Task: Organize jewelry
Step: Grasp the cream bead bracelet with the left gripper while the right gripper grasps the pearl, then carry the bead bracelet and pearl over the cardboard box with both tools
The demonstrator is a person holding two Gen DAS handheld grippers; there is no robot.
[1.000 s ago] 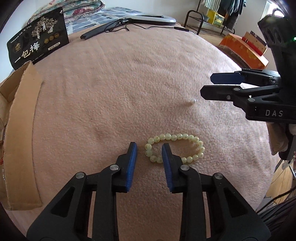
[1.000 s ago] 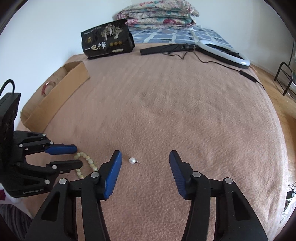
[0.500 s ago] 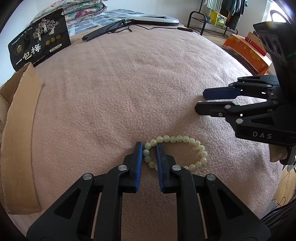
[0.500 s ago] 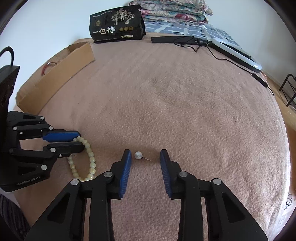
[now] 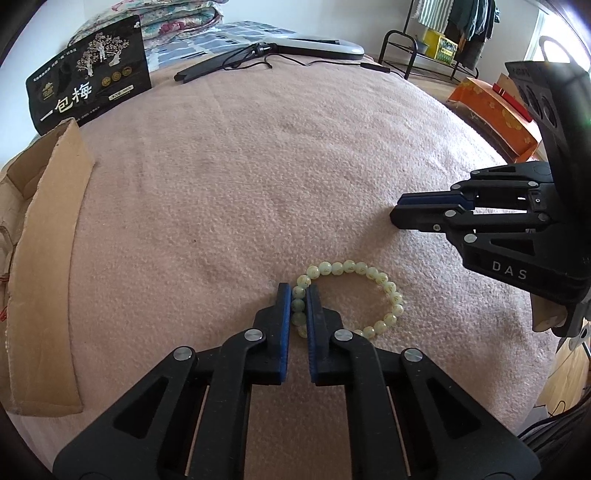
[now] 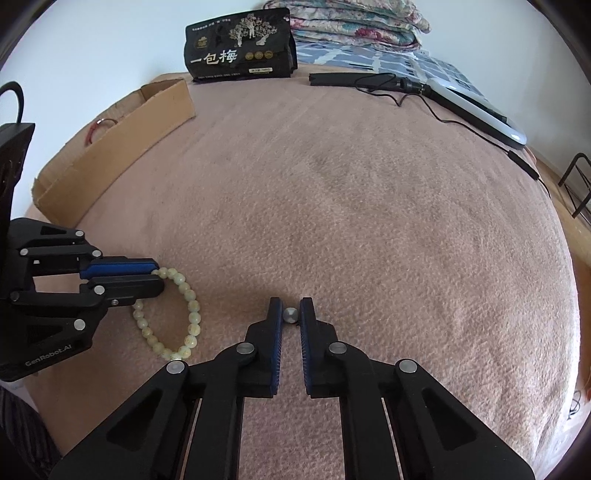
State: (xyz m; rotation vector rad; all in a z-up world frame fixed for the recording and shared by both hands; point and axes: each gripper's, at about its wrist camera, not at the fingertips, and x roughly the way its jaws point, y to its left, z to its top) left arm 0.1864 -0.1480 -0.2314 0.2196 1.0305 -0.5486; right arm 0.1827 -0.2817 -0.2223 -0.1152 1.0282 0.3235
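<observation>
A pale green bead bracelet [image 5: 369,291] lies on the pink blanket. My left gripper [image 5: 298,295] is shut on its left side, beads pinched between the blue pads. The bracelet [image 6: 184,317] and left gripper [image 6: 157,277] also show at the left of the right wrist view. My right gripper [image 6: 291,314] is shut on a small pearl earring [image 6: 290,314] resting on the blanket. In the left wrist view the right gripper [image 5: 397,210] sits at the right, and the pearl is hidden there.
An open cardboard box [image 5: 44,236] lies at the left edge, with a red bangle [image 6: 98,125] inside. A black snack bag [image 6: 240,48] stands at the back. A ring light with cable [image 6: 472,103] lies at the back right. Folded quilts [image 6: 351,26] sit behind.
Both grippers have closed: the left onto the bracelet's beads, the right onto the pearl earring. Both have also moved forward and lower over the blanket.
</observation>
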